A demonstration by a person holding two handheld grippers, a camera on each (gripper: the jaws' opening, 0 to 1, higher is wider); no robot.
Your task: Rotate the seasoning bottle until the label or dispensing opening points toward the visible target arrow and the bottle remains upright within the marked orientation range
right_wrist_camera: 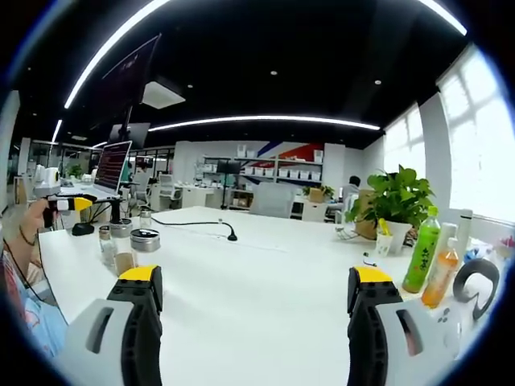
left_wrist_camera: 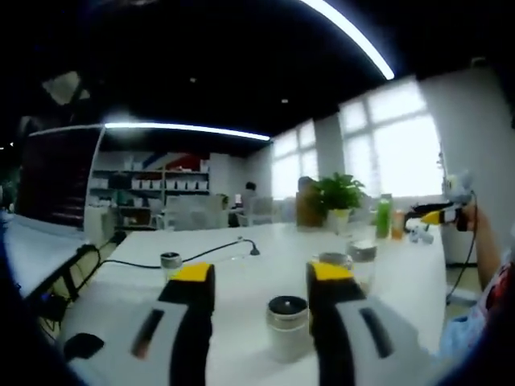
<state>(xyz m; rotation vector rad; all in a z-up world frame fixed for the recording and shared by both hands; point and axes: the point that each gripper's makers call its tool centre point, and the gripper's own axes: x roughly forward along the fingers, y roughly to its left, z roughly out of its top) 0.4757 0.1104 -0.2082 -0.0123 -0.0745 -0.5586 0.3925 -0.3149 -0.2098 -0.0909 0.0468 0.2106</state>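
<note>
Fingers [left_wrist_camera: 259, 281] of your left gripper stood spread and empty, straddling the seasoning bottle [left_wrist_camera: 287, 326], which sat upright on the white surface [left_wrist_camera: 241, 265], apparently lined up for a grasp. No target arrow was visible. Your right gripper [right_wrist_camera: 253, 285] was also released, grasping nothing. Its view caught jars [right_wrist_camera: 129, 241] left of the potted plant [right_wrist_camera: 394, 205], and green bottles [right_wrist_camera: 422, 249] beside the plant.

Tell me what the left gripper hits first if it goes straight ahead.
Probably the black-lidded jar standing between the open left gripper's jaws; depth is hard to judge.
</note>
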